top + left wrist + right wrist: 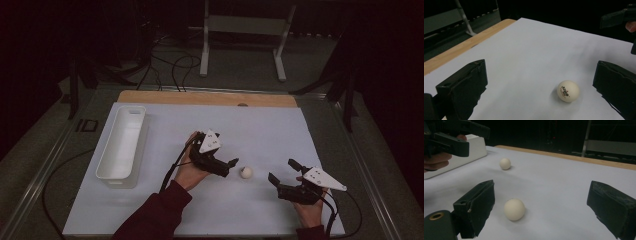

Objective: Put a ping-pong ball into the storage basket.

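A white ping-pong ball [245, 172] lies on the white sheet [260, 125], just right of my left gripper [229, 167]. In the left gripper view this printed ball [568, 91] sits between the wide-open jaws of the left gripper [541, 75], closer to the right jaw and touching neither. My right gripper [281, 170] is open near the sheet's front right. In its own view a second plain ball [514, 209] rests between the spread jaws of the right gripper [542, 195], nearer the left one. The first ball [505, 163] lies farther off.
A long white tray [122, 145] stands along the sheet's left side. The wooden table edge [200, 97] runs behind the sheet, with cables and a metal stand [245, 25] on the floor beyond.
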A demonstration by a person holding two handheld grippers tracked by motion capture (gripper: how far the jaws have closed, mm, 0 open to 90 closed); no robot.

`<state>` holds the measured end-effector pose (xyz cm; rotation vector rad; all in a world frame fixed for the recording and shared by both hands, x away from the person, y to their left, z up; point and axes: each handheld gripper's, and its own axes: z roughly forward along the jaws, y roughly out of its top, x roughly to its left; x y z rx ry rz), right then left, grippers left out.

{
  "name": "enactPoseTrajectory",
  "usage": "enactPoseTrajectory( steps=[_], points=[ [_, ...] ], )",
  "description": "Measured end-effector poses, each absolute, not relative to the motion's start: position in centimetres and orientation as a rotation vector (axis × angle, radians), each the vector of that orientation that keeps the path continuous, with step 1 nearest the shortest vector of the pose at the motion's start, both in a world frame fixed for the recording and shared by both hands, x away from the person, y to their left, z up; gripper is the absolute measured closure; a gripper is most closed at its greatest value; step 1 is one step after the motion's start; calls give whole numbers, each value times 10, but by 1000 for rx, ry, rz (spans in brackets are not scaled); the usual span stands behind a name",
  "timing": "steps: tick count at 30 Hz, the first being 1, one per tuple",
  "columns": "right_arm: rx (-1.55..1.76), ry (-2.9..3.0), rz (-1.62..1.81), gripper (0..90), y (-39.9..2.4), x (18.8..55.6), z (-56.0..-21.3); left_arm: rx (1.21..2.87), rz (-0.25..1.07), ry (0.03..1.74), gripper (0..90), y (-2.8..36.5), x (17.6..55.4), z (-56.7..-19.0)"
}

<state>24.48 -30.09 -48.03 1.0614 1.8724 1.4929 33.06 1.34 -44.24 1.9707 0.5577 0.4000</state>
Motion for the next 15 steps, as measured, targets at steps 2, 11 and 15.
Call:
enactPoseTrajectory(
  steps=[2, 11, 15],
  points=[
    [1062, 1873, 1492, 77, -301, 245, -480, 1975, 392, 555, 0, 11, 331, -444],
    [1065, 1871, 1495, 77, -301, 245, -481, 1981, 365, 544, 0, 5, 332, -448],
    [1064, 1871, 1494, 77, -301, 245, -481, 1990, 358, 541, 0, 1, 332, -450]
  ],
)
